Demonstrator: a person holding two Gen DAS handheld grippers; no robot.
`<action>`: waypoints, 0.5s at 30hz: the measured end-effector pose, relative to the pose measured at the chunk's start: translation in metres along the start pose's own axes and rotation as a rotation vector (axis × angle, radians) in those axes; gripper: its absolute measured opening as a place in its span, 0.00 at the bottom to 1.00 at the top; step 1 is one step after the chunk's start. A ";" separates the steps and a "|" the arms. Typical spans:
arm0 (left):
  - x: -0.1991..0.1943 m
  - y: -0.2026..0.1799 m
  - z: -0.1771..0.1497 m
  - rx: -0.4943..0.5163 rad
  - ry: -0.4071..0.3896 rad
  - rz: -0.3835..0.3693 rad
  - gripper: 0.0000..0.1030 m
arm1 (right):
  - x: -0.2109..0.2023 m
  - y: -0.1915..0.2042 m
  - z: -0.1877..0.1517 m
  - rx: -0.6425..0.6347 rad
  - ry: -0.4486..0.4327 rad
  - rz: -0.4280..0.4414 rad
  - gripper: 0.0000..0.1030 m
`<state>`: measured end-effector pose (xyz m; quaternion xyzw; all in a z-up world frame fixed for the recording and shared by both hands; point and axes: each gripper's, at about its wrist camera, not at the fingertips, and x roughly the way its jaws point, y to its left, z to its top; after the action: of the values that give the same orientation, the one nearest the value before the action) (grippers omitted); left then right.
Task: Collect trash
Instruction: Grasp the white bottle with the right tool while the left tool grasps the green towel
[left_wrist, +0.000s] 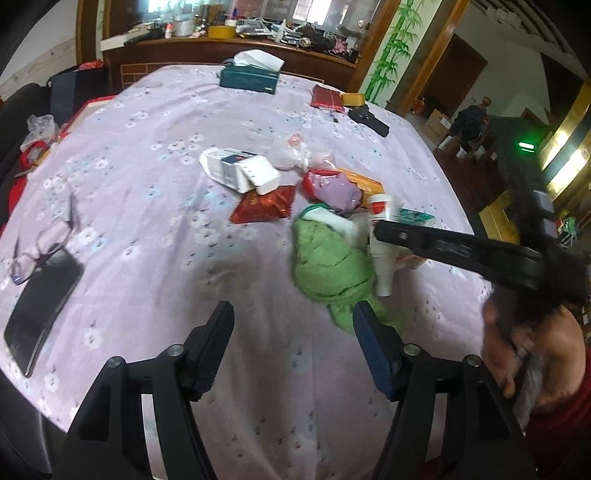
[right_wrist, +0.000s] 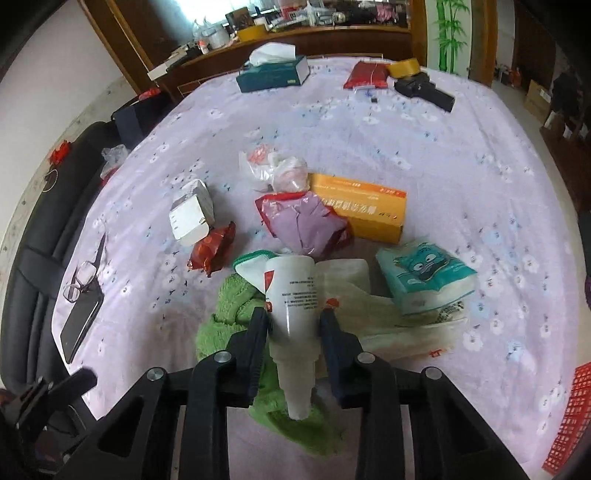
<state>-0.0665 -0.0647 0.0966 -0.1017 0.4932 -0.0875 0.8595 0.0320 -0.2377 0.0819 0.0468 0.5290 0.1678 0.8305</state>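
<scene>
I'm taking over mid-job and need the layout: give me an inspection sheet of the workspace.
Surface: floral lilac tablecloth, mostly flat.
Job's things: white bottle between the right gripper fingers; red wrapper, orange box, plastic bag, white carton, tissue pack.
Clutter: green towel, tissue box, glasses, black tablet.
Grippers: left gripper open over bare cloth; right closed on bottle.
Cables: nothing seen.
Surroundings: cluttered wooden shelf; red basket.

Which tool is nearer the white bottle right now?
Right. The right tool has its fingers on both sides of the white bottle; the left tool hangs open, short of it over the bedsheet.
</scene>
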 end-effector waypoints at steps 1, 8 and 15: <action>0.004 -0.001 0.002 0.002 0.007 -0.005 0.64 | -0.007 -0.003 -0.001 0.008 -0.014 0.011 0.30; 0.055 -0.017 0.018 -0.011 0.098 -0.032 0.63 | -0.065 -0.030 -0.025 0.081 -0.117 0.013 0.30; 0.096 -0.030 0.026 0.003 0.142 -0.018 0.66 | -0.111 -0.053 -0.049 0.133 -0.191 0.008 0.30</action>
<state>0.0019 -0.1152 0.0377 -0.0983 0.5517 -0.1029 0.8218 -0.0419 -0.3288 0.1427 0.1195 0.4574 0.1306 0.8715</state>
